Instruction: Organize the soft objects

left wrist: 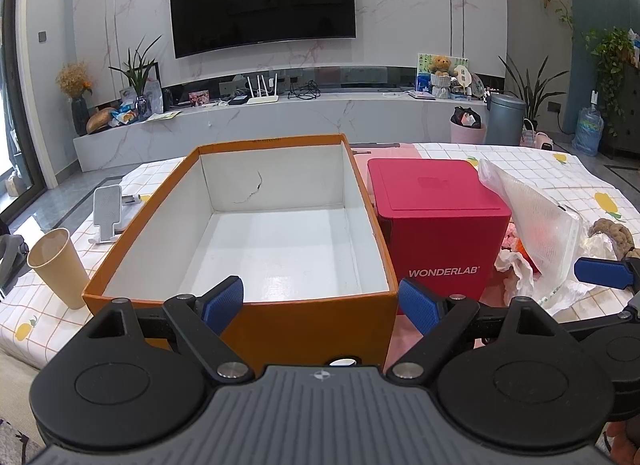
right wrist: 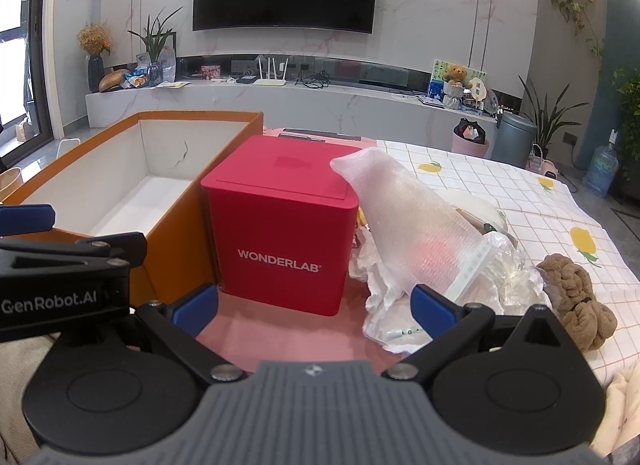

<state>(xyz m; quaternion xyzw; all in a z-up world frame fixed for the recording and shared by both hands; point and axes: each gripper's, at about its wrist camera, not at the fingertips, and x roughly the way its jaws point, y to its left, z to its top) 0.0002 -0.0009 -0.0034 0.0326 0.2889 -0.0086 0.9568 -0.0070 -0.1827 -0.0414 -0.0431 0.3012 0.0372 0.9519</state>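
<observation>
An orange box with a white, empty inside stands on the table; it also shows in the right wrist view. My left gripper is open and empty at its near wall. A bubble-wrap pouch leans on a red WONDERLAB box, over crumpled plastic bags. A brown plush toy lies to the right. My right gripper is open and empty, just in front of the red box and the bags. The pouch and plush show in the left wrist view too.
A paper cup and a white phone stand stand left of the orange box. The table has a checked lemon-print cloth. A cream fabric lies at the near right. A TV wall and a low shelf are behind.
</observation>
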